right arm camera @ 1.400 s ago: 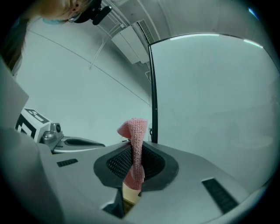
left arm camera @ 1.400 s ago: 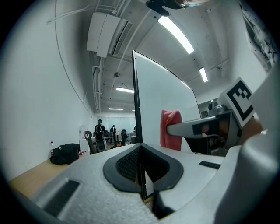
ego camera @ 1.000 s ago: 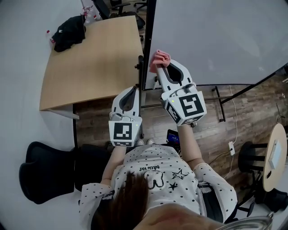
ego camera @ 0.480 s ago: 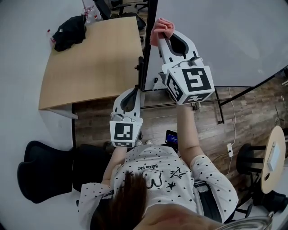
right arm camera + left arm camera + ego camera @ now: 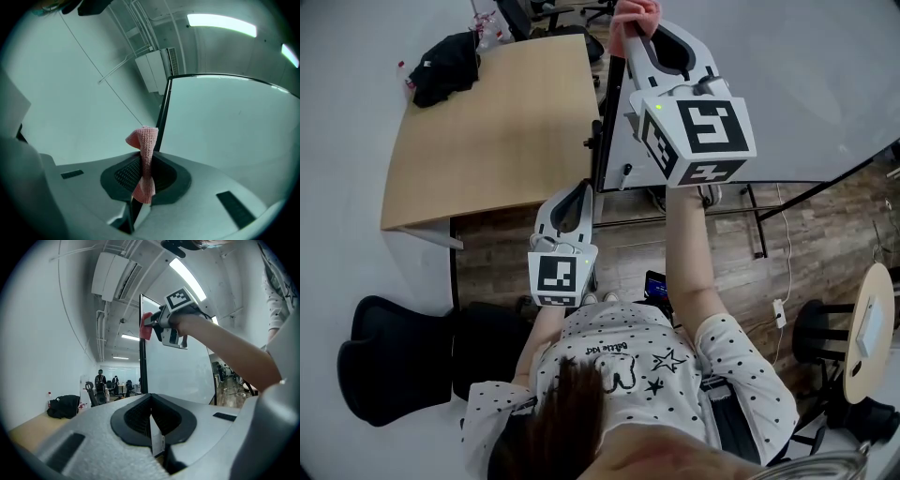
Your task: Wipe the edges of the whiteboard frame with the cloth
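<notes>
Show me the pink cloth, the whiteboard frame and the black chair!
pink cloth (image 5: 146,163), right gripper view, its middle.
whiteboard frame (image 5: 164,107), right gripper view, black left edge.
black chair (image 5: 394,361), head view, its middle.

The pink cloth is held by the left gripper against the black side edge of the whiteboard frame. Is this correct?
Not quite: the right gripper, not the left gripper, holds the pink cloth. The right gripper view shows its jaws shut on it. The rest stands: the cloth lies against the black side edge of the whiteboard frame.
</notes>
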